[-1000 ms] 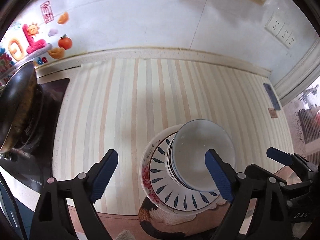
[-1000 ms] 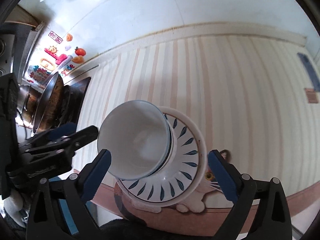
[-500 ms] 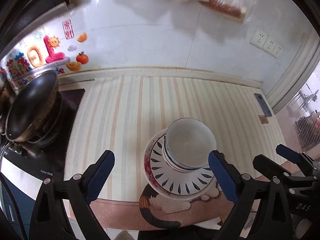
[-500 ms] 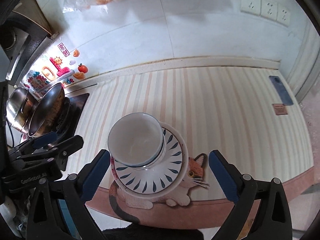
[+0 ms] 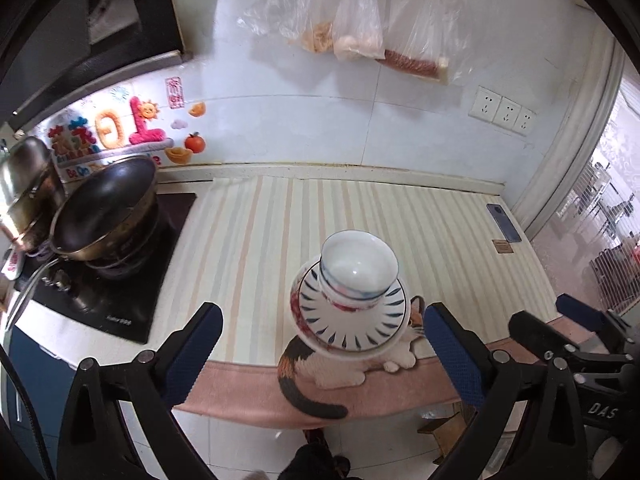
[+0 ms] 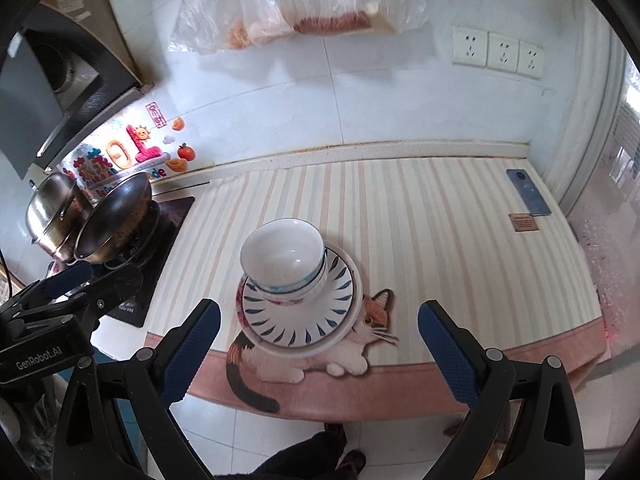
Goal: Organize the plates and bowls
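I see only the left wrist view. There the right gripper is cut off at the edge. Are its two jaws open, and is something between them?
Observer: The right gripper is open; between its blue pads is nothing. The white ceramic bowl, on the white plate with blue petal marks, stands beyond them.
Operator: The plate mostly hides the printed cat's head from me. Does something lie on it?
Observer: No. The orange-and-white cat face on the striped mat is uncovered, just right of the plate's rim.

White tiled wall [image 6: 360,112], three sockets [image 6: 498,53], striped counter mat [image 6: 440,220].
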{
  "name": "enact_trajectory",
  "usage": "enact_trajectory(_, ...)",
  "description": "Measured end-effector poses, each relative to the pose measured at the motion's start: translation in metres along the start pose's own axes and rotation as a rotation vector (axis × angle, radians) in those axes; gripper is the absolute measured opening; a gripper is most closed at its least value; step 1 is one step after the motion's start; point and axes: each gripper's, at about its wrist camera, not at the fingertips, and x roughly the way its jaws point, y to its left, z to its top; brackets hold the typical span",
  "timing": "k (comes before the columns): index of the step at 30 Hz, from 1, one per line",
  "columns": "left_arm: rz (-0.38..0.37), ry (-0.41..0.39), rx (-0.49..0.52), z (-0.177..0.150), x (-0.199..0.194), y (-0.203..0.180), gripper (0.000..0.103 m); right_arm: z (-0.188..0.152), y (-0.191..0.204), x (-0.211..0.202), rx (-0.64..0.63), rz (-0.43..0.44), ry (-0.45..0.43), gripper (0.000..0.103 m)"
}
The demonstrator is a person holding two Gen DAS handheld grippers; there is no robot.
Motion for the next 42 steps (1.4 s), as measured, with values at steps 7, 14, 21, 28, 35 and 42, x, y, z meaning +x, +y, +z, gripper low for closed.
enact_trajectory(7,0.038,-0.031,-0.017,-0.028,-0.047,0.000,0.103,-0.031,0.013,-0.062,-0.031,-0.008,-0.051,0.101)
enact_trajectory(14,0.070,-0.093,-0.015,-0.049,-0.096,0.007,0.103,-0.058,0.030,-0.115,-0.047,-0.021,-0.102,0.101)
enact_trajectory(21,0.097,-0.121,-0.004,-0.071,-0.130,0.018,0.103,-0.084,0.045,-0.159,-0.038,-0.033,-0.153,0.101)
enact_trajectory(28,0.099,-0.126,0.001,-0.090,-0.149,0.028,0.103,-0.107,0.056,-0.187,-0.027,-0.051,-0.173,0.101)
enact_trajectory(35,0.094,-0.120,0.003,-0.103,-0.158,0.029,0.103,-0.120,0.062,-0.198,-0.033,-0.061,-0.180,0.102)
enact_trajectory(42,0.090,-0.123,-0.006,-0.111,-0.166,0.029,0.103,-0.130,0.064,-0.207,-0.044,-0.065,-0.179,0.102)
